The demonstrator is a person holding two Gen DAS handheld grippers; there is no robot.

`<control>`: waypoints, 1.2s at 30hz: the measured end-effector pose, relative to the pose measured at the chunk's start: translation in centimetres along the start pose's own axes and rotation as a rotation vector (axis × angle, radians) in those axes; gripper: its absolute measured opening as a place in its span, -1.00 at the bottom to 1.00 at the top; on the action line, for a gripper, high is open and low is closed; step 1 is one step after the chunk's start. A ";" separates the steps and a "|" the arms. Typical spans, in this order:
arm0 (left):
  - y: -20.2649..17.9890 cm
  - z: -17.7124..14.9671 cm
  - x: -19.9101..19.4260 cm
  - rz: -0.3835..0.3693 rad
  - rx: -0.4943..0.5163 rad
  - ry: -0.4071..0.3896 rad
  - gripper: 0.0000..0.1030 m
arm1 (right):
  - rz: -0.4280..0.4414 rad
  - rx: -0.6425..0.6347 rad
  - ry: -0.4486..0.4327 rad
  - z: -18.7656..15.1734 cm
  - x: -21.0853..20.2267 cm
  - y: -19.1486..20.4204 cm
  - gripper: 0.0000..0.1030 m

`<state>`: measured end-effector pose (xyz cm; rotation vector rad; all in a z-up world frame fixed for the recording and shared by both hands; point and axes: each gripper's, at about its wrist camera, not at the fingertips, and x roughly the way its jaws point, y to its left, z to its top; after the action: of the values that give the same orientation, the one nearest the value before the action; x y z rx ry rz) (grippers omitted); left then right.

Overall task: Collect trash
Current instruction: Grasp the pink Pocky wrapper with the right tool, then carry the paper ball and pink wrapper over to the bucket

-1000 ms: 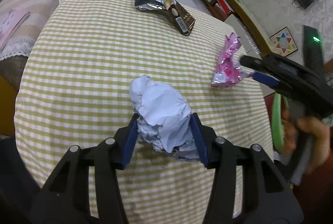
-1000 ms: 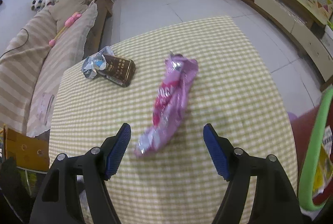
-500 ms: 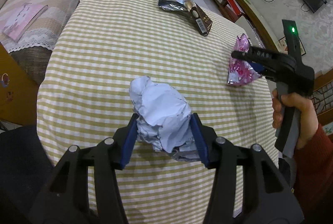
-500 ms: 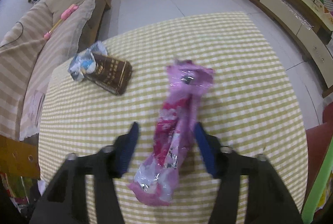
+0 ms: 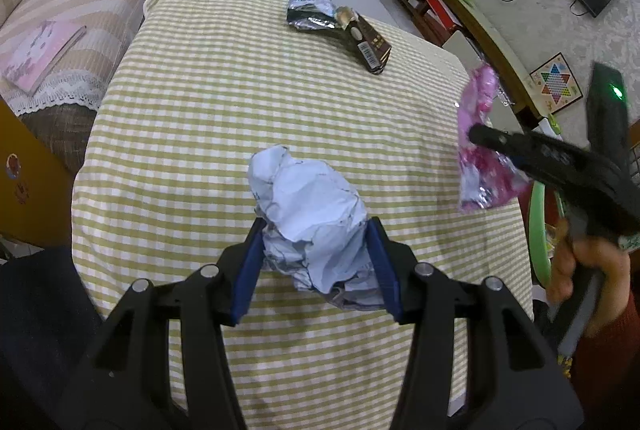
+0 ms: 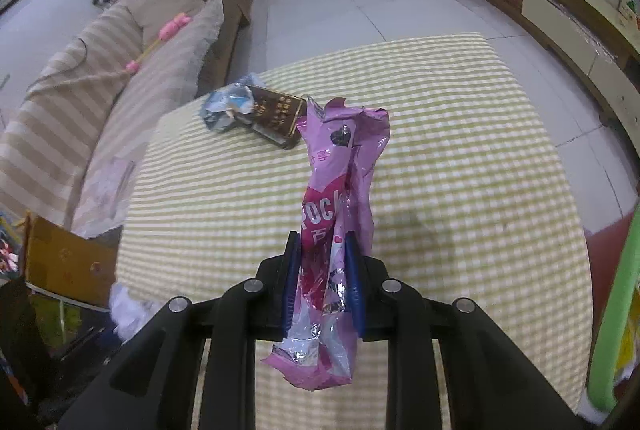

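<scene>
Left hand-held gripper (image 5: 316, 266) is clamped on a crumpled paper ball (image 5: 308, 226) above the tabletop's (image 5: 208, 118) near edge. Right hand-held gripper (image 6: 322, 282), whose jaws have just been closing, pinches a pink wrapper (image 6: 340, 190) by the right edge. Brown box (image 5: 366, 44) and foil wrapper (image 5: 310, 12) lie at the far edge.

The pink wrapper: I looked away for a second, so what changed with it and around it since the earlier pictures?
The right gripper has just closed its jaws on the pink wrapper and lifted it off the checked tablecloth, where it lay a second ago between open jaws. Unchanged: the left gripper still clamps the crumpled paper ball, and the brown box with the foil wrapper lies where it was.
</scene>
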<state>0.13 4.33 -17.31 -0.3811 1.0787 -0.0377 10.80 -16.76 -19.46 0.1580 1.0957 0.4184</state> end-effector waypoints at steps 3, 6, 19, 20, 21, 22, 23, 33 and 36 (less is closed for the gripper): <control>-0.6 -0.1 -0.4 -0.001 0.012 -0.007 -0.06 | 0.010 0.027 -0.023 -1.3 -2.0 -0.2 -0.58; -1.3 -0.1 -0.8 -0.004 0.026 -0.016 -0.06 | 0.013 0.034 -0.041 -2.6 -3.7 -0.2 -0.58; -4.7 0.0 -2.2 -0.021 0.108 -0.052 -0.06 | 0.021 0.047 -0.146 -5.0 -9.3 -0.4 -0.58; -5.0 0.1 -2.2 -0.023 0.113 -0.055 -0.06 | 0.017 0.052 -0.158 -5.1 -9.7 -0.6 -0.58; -5.3 0.2 -2.4 -0.028 0.120 -0.059 -0.06 | 0.016 0.057 -0.167 -5.2 -10.1 -0.8 -0.58; -5.7 0.4 -2.5 -0.034 0.129 -0.063 -0.06 | 0.016 0.066 -0.178 -5.2 -10.4 -1.1 -0.58; -6.2 0.6 -2.6 -0.038 0.141 -0.070 -0.06 | 0.016 0.071 -0.183 -5.2 -10.6 -1.3 -0.58; -11.5 3.3 -4.9 -0.112 0.244 -0.168 -0.06 | -0.016 0.107 -0.276 -5.6 -14.5 -3.1 -0.56; -12.9 3.5 -5.0 -0.132 0.274 -0.176 -0.06 | -0.027 0.121 -0.298 -5.8 -15.5 -3.9 -0.56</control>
<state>2.77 -5.67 -7.45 -0.2036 0.8598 -0.2626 0.59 -27.00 -10.60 0.3022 0.8280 0.2935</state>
